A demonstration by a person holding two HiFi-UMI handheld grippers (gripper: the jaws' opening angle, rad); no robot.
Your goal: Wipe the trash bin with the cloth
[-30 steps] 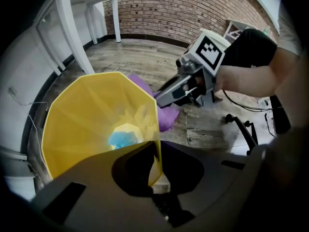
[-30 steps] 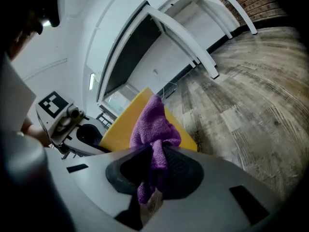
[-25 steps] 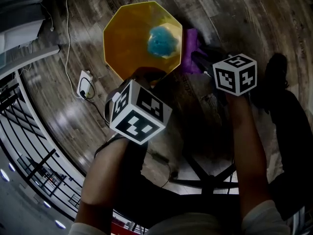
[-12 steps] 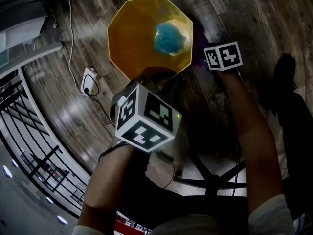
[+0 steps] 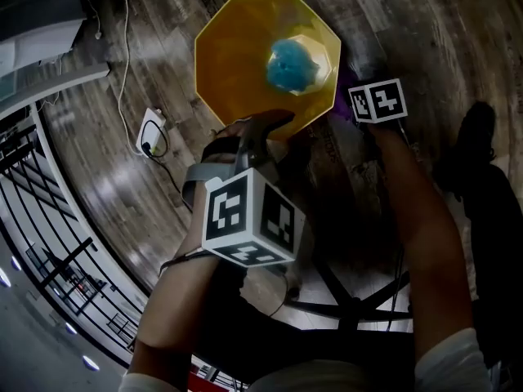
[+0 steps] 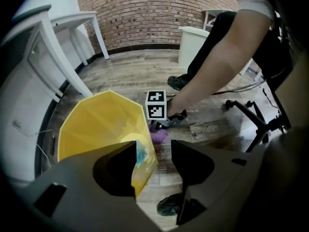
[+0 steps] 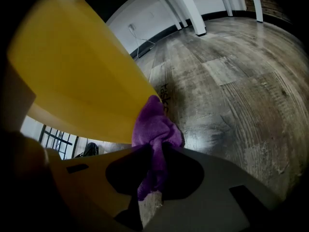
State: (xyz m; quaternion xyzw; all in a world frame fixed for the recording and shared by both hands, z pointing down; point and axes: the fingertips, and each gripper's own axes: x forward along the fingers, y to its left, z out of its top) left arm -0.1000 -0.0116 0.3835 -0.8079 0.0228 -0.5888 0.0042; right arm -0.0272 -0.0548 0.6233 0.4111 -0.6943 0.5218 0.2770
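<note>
1. Wood-plank floor (image 5: 425, 23): dark, worn grain, and it carries every item below.
2. Trash bin (image 5: 233, 64): yellow, many-sided, standing upright on the floor with its mouth open to the head view. The outer wall fills the upper left of the right gripper view.
3. Chair base (image 5: 351, 300): black spokes, on the floor near the person's side of the bin and apart from it.
4. Left gripper (image 6: 153, 151): pointed steeply down at the near edge of the bin. Its jaws have just been opening and now stand wide apart. The near corner of the bin's rim shows in the gap between them, but neither pad presses on it, so nothing is held. Its marker cube (image 5: 249, 227) faces up at the head camera.
5. Right gripper (image 7: 154, 153): low beside the bin's right outer wall, with its jaws closed on the cloth. Its marker cube (image 5: 377, 100) sits just right of the bin in the head view.
6. Cloth (image 7: 154, 124): purple and bunched, pinched between the right jaws. The free wad sticks out ahead of them and touches the bin's outer wall close to the floor.
7. Blue crumpled wad (image 5: 292, 64): lies inside the bin, at the bottom.
8. White power adapter (image 5: 151, 133): on the floor left of the bin, with a white cable (image 5: 124, 47) running away from it.
</note>
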